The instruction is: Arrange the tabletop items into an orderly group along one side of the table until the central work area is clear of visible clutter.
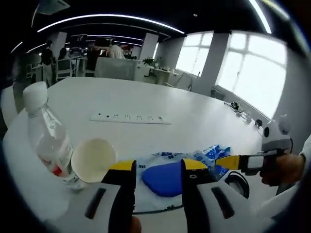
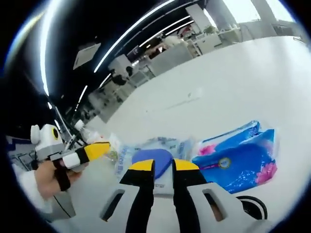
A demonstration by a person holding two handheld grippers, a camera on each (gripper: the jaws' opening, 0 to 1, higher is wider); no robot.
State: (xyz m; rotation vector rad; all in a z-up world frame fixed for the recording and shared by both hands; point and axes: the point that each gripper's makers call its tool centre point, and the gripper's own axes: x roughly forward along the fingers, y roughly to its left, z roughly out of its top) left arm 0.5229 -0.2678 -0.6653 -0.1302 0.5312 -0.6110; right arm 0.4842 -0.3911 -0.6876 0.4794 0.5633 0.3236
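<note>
Blue oval pad [image 1: 167, 178] on a clear plastic packet with blue print [image 1: 155, 160], lying at the near edge of the white bench [image 1: 146, 99], straight ahead of the left tool [image 1: 158, 171]. Jaws of the left tool apart, one either side of the pad as seen from behind, clamped on nothing. Just beside the packet toward the left edge, a pale paper cup on its side [image 1: 93, 159], mouth facing the camera, touching or nearly touching a clear plastic water bottle with white cap and red label [image 1: 48, 141], tilted. On the other side of the packet, a crumpled blue and white plastic wrapper [image 1: 214, 154].

In the right gripper view, same blue oval pad [image 2: 151, 160] on the clear packet [image 2: 146, 148], just past the right tool [image 2: 163, 166]. Jaws of the right tool a narrow gap apart, holding nothing. Beside it, a blue plastic pack with pink and white print [image 2: 240, 160], flat on the bench [image 2: 233, 82]. Black round object [image 2: 253, 206] at the near edge, partly hidden.

Farther toward the middle of the bench, a white power strip [image 1: 130, 117], well apart from the group.
</note>
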